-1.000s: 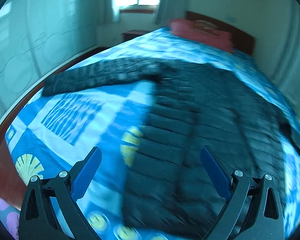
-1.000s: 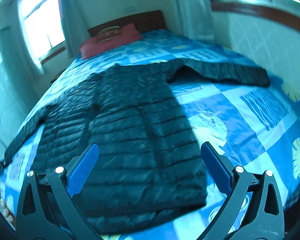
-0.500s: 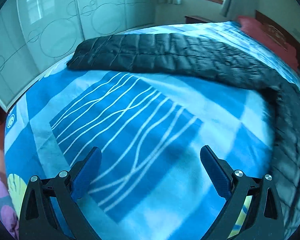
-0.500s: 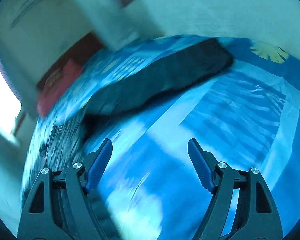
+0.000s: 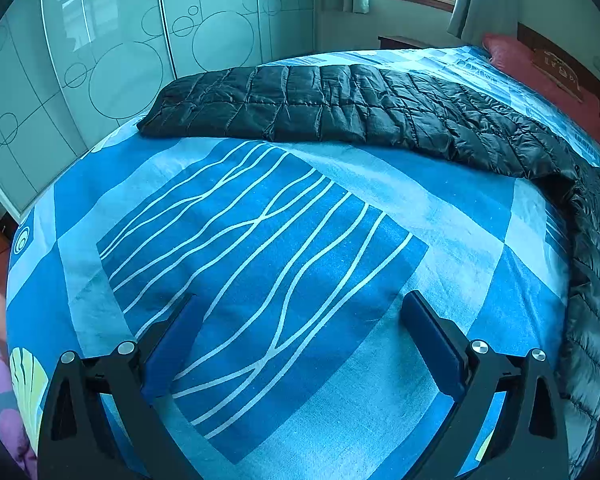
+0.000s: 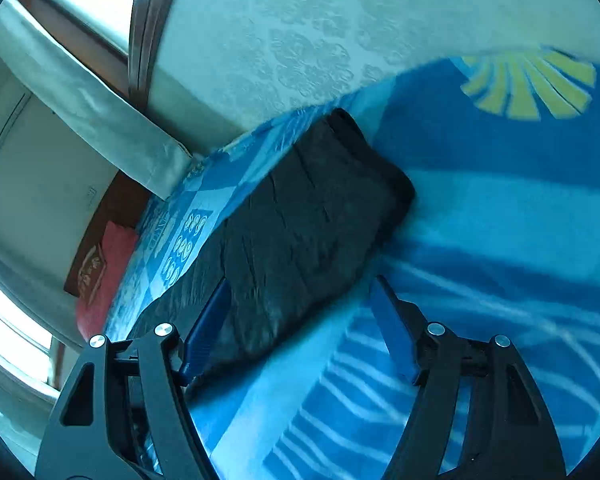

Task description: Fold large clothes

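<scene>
The right gripper (image 6: 300,308) points down at a slant over the bed, rolled so the room tilts in its view; its jaws are closing, narrower than a second ago when they stood at their widest, and the sleeve end of the black quilted jacket (image 6: 312,216) lies between the blue pads, which do not yet press on it; a second ago this camera looked up the whole jacket from its hem, and now it sits at the sleeve by the wall (image 6: 300,20); the red pillow (image 6: 100,276) shows at the far left

The left gripper (image 5: 300,344) has its jaws spread wide and holds nothing; it tilts steeply down over bare blue bedspread (image 5: 260,240) with white wavy lines; a second ago the jacket body lay under it, while half a second ago the view was nearly as now; the jacket's other sleeve (image 5: 300,104) lies stretched flat across the bed well beyond the fingers, its cuff toward the wardrobe doors (image 5: 120,40), the body running down the right edge
</scene>
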{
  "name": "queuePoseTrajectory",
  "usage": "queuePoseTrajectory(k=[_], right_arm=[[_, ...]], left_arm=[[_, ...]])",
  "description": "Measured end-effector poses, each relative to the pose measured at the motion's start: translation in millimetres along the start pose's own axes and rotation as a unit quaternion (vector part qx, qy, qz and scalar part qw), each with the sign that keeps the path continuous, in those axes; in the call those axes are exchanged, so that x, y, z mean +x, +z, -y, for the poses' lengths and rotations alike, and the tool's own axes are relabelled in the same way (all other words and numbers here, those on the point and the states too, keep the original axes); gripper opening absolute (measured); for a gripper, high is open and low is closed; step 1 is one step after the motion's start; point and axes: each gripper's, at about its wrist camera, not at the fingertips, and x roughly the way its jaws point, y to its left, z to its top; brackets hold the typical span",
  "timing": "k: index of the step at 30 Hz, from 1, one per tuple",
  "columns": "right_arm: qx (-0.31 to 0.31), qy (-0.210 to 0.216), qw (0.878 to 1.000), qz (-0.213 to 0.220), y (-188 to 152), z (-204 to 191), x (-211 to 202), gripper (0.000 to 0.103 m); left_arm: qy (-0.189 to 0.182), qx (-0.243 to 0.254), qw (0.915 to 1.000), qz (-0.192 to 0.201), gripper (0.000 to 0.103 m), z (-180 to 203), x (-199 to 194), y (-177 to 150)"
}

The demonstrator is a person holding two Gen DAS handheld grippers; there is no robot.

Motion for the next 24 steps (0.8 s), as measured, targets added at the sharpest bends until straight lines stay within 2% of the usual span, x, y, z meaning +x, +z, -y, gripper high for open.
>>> queuePoseTrajectory(k=[5,7,8,9,10,11,15,19,24], right_arm=[[0.019,0.010,0.999,0.030,11,5,11,0.072],[0.020,-0.005,0.999,0.034,16,5,18,0.067],[0.019,-0.015,0.999,0.034,19,6,20,0.052],[0.020,-0.021,0.999,0.030,20,8,24,0.031],[0.021,-0.023,0.999,0.024,21,9,27,0.019],[0.023,-0.022,0.999,0.019,23,9,30,0.013],[-0.036,-0.020,0.998,0.042,20,-28,14,0.008],[-0.111,0.025,0.992,0.053,1,-94,-7,0.008],[-0.219,0.091,0.971,0.032,-59,-195,-24,0.008]], left_arm=[[0.002,0.001,1.0000,0.001,0.099,1,1,0],[0.004,0.002,1.0000,0.001,0.099,1,1,0],[0.004,0.002,1.0000,0.001,0.099,1,1,0],[0.005,0.003,1.0000,0.001,0.099,1,1,0],[0.005,0.003,1.0000,0.001,0.099,1,2,0],[0.006,0.004,1.0000,0.001,0.099,1,2,0],[0.005,0.002,1.0000,0.003,0.099,0,2,-1],[0.005,0.003,1.0000,0.005,0.099,0,2,-1],[0.004,0.001,1.0000,0.008,0.099,0,2,-3]])
